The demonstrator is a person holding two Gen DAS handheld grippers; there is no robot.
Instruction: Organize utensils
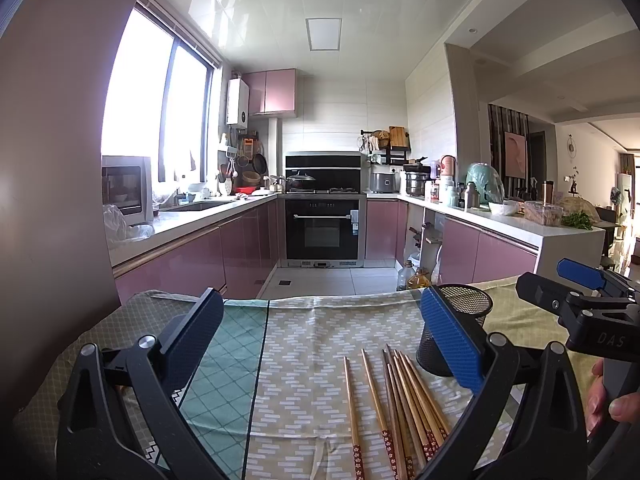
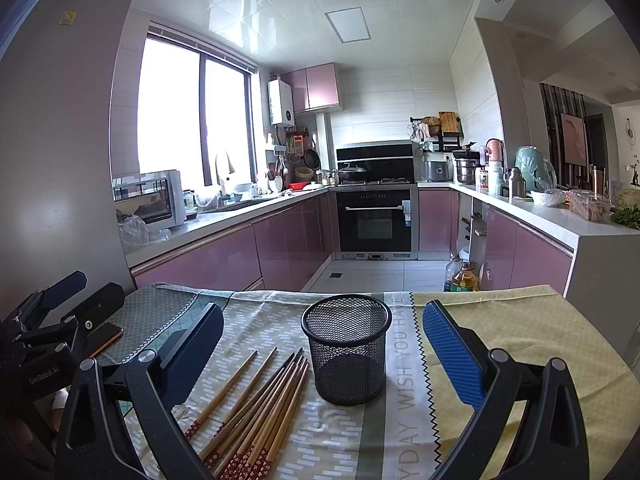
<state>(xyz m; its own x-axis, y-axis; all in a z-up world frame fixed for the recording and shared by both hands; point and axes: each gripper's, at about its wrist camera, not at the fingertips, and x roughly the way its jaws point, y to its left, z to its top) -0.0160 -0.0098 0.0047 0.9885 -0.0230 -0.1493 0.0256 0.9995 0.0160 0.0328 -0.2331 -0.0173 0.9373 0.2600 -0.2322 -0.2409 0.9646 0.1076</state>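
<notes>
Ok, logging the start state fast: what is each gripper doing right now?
Left gripper: open, holding nothing, above the chopsticks.
Right gripper: open, holding nothing, facing the mesh cup.

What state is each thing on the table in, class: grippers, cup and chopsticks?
Left gripper: open, empty, above the tablecloth.
Right gripper: open, empty, facing the cup.
Mesh cup: upright, empty.
Chopsticks: lying loose on the tablecloth, beside the cup.

Chopsticks flat on tablecloth, just left of upright cup; phone far left.
</notes>
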